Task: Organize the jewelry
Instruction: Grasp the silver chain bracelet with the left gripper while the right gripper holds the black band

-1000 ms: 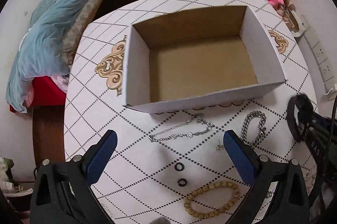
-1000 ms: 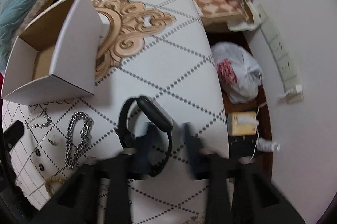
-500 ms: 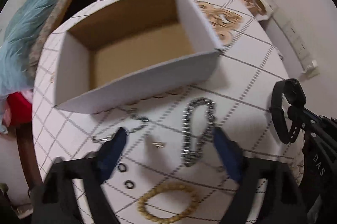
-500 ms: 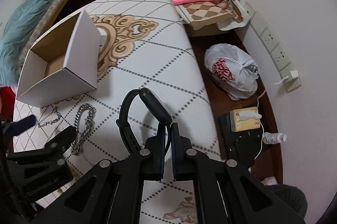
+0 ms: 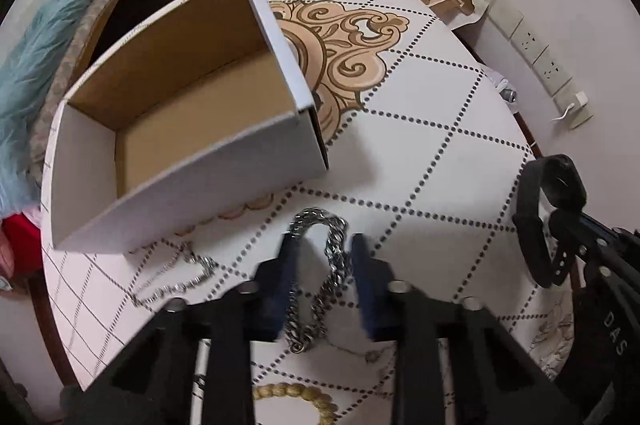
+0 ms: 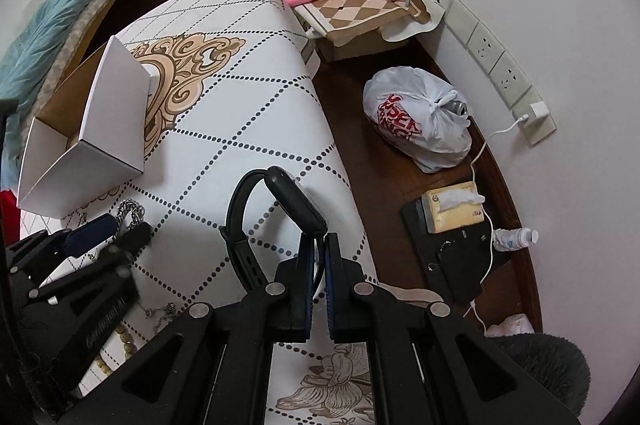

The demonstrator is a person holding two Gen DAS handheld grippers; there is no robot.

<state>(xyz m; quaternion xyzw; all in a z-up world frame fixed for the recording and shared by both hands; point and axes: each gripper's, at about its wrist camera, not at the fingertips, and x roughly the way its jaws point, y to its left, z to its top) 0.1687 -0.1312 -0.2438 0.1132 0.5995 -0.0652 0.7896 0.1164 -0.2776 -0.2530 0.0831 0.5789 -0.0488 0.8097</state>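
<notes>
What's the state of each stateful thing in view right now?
left gripper: jaws just been closing, thick silver chain between them, pads not clearly pressing yet.
right gripper: shut on black watch.
black watch: held by its strap, lifted off the table.
thick silver chain: lying looped on the table.
cardboard box: open-topped, nothing visible inside.
thin silver chain: loose on the table.
bead bracelet: on the table, partly hidden.

even, soft indoor light; faint shadows on counter; strong fisheye bending, dark corners; left gripper motion-blurred.
</notes>
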